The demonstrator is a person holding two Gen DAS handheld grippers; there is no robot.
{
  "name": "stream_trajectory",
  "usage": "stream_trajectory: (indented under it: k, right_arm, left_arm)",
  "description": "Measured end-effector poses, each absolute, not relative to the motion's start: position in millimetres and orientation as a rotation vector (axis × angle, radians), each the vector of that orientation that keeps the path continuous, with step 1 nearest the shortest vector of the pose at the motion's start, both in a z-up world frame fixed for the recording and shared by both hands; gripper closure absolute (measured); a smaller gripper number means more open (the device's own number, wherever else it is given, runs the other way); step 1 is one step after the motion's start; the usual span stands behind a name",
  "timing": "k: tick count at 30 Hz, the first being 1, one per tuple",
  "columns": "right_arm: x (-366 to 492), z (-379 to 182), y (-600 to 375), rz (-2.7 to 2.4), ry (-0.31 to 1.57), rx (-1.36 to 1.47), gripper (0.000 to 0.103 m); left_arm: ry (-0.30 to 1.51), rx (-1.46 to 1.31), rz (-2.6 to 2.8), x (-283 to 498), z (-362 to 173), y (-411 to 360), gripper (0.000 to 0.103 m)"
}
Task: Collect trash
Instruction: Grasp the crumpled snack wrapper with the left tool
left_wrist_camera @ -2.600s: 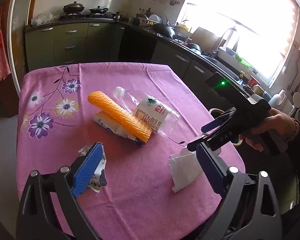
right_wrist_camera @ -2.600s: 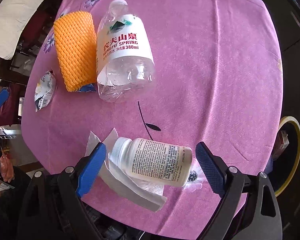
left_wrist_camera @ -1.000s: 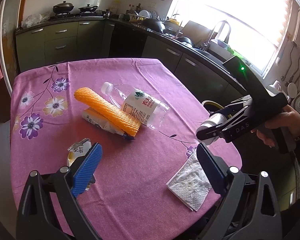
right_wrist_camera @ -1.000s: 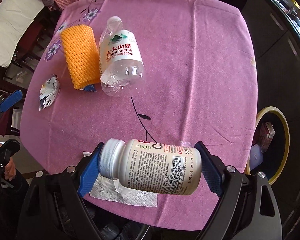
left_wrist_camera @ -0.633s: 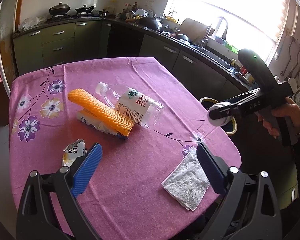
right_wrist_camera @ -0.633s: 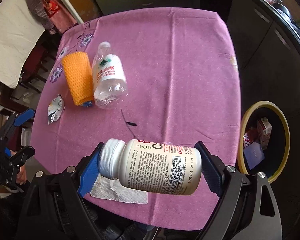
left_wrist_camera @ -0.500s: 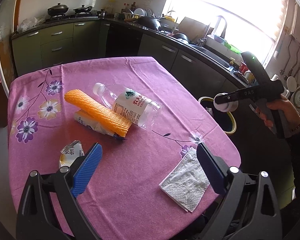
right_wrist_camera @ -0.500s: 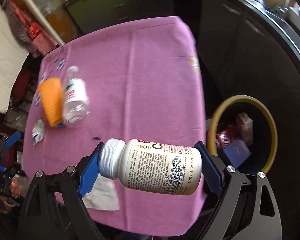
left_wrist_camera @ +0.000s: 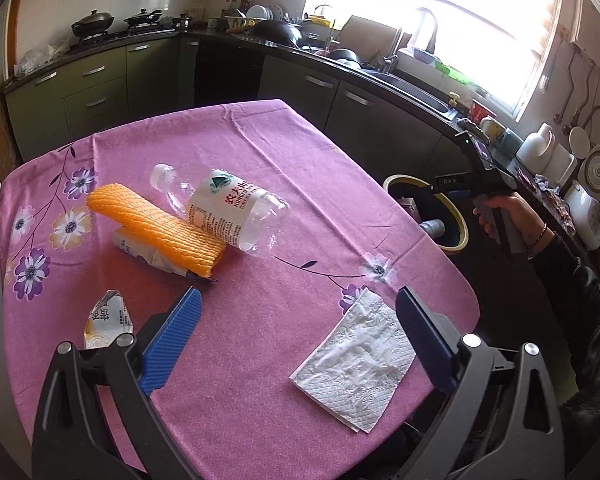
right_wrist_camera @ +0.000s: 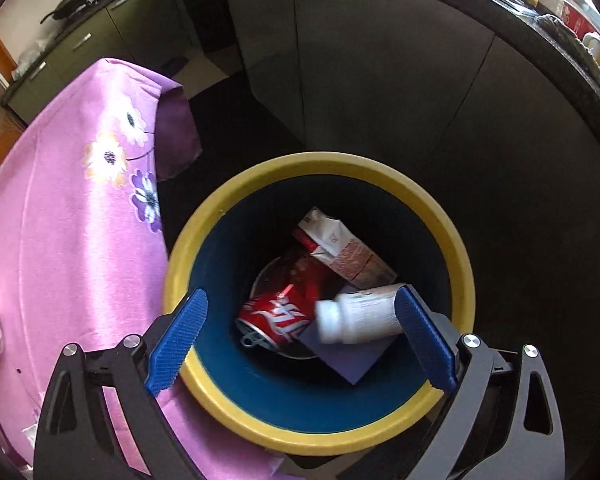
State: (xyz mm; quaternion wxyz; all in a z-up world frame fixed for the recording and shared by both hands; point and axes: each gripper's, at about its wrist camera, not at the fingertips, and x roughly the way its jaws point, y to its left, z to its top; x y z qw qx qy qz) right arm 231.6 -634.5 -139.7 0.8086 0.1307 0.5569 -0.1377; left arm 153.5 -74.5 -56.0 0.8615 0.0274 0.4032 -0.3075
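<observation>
My right gripper [right_wrist_camera: 300, 332] is open over the yellow-rimmed blue bin [right_wrist_camera: 384, 172]. The white pill bottle [right_wrist_camera: 360, 314] is loose between its fingers, blurred, dropping into the bin; it also shows over the bin in the left wrist view [left_wrist_camera: 432, 227]. My left gripper [left_wrist_camera: 296, 332] is open and empty above the pink table [left_wrist_camera: 260, 128]. On the table lie a clear water bottle [left_wrist_camera: 224, 204], an orange foam net [left_wrist_camera: 156, 232] over a wrapper, a crumpled packet [left_wrist_camera: 106, 320] and a white napkin [left_wrist_camera: 358, 356].
The bin holds a red cola can [right_wrist_camera: 276, 314], a carton [right_wrist_camera: 340, 248] and a purple box [right_wrist_camera: 352, 354]. It stands on the floor by the table's right edge [left_wrist_camera: 456, 280]. Dark kitchen cabinets [left_wrist_camera: 352, 108] and a sink counter run behind.
The right gripper swung from the table to over the bin and opened. The pill bottle left its grip and is falling in. The left gripper stayed open.
</observation>
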Motion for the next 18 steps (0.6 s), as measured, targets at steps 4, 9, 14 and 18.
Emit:
stream_trajectory:
  k: [4, 9, 14, 18]
  right_arm:
    - [214, -130, -617, -0.193, 1.154, 0.338, 0.008]
    - [197, -124, -589, -0.085, 1.135, 0.350, 0.008]
    - [188, -125, -563, -0.025, 1.131, 0.328, 0.008]
    - [187, -125, -553, 0.002, 1.129, 0.321, 0.008]
  left_arm:
    - [0.840, 0.083, -0.670, 149, -59, -78, 0.009]
    - [0.874, 0.060, -0.664, 151, -65, -62, 0.009]
    - [0.875, 0.064, -0.486, 165, -62, -18, 0.007]
    - [0.904, 0.079, -0.361, 182, -74, 7, 0.007]
